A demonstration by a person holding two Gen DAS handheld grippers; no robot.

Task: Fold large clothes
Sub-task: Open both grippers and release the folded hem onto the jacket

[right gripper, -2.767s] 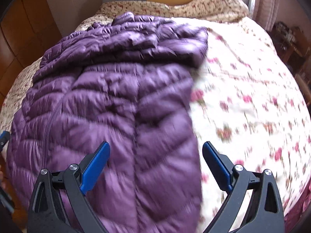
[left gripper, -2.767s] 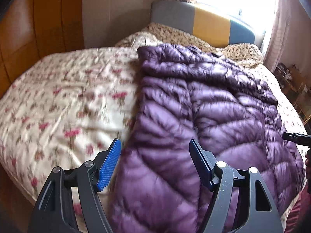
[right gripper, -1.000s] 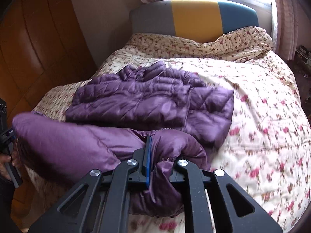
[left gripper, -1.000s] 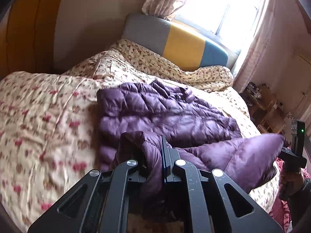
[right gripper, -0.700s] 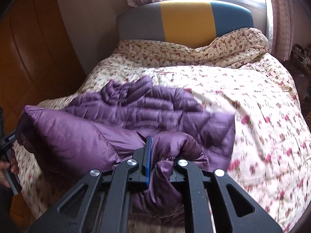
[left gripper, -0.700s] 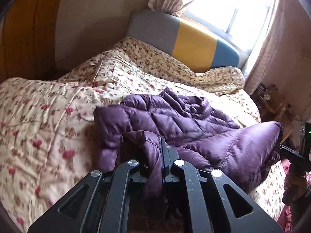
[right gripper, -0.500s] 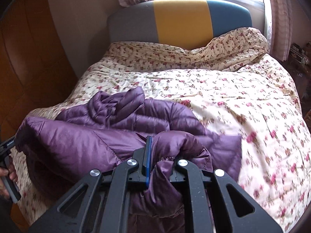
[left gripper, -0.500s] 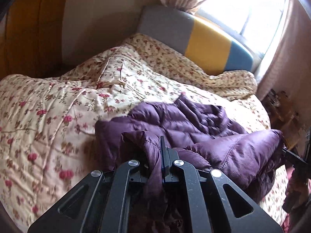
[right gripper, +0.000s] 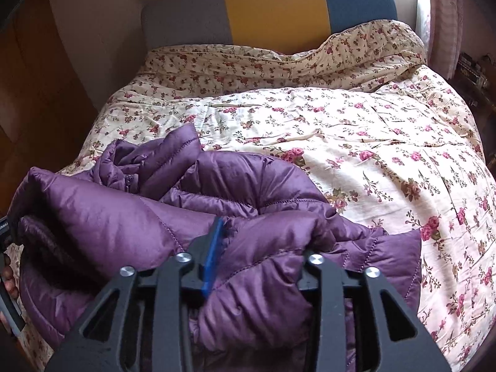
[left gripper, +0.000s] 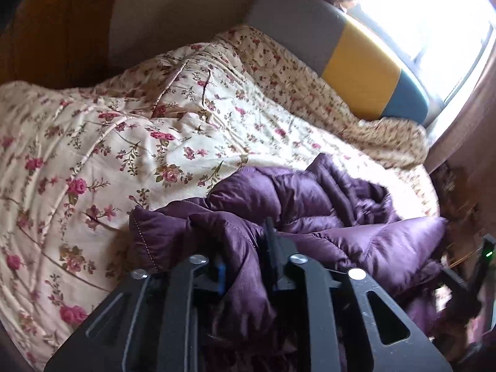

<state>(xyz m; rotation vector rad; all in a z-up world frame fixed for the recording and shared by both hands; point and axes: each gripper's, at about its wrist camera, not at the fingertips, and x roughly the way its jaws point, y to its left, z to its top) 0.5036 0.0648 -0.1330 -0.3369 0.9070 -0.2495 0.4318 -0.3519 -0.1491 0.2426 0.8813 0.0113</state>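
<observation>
Step in hand: the near hem of the purple down jacket (right gripper: 173, 217) has been carried over the far half, and both grips are letting it go onto the bed (right gripper: 356, 130).
Left hand-held gripper (left gripper: 248, 266): its jaws have just been opening and now stand narrowly apart, with a bunched fold of the jacket (left gripper: 310, 204) between them; whether the pads press on it cannot be told from the left wrist view (the cloth fills the gap).
Jacket: it lies in a rumpled double layer on the near left part of the flowered quilt (left gripper: 124, 142), its collar end toward the striped headboard (right gripper: 272, 9); the upper layer bulges and does not sit square on the lower.
Right hand-held gripper (right gripper: 260, 257): its jaws have just been opening too and stand about half apart, the blue pad (right gripper: 214, 257) visibly off the puffy fold that sits between them.
Doing it well: both sides should probably part fully before either backs away, so the slippery shell does not drag along with a pad.
Withdrawal: a straight pull toward the near edge, low and even on both sides, would likely leave the fold where it fell.
Risk: down filling springs back (the upper layer looks airy), so the fold may creep open; a flat press along the crease seems worthwhile.
Edges: the left corner (left gripper: 139, 217) juts past the lower layer and may need squaring.
</observation>
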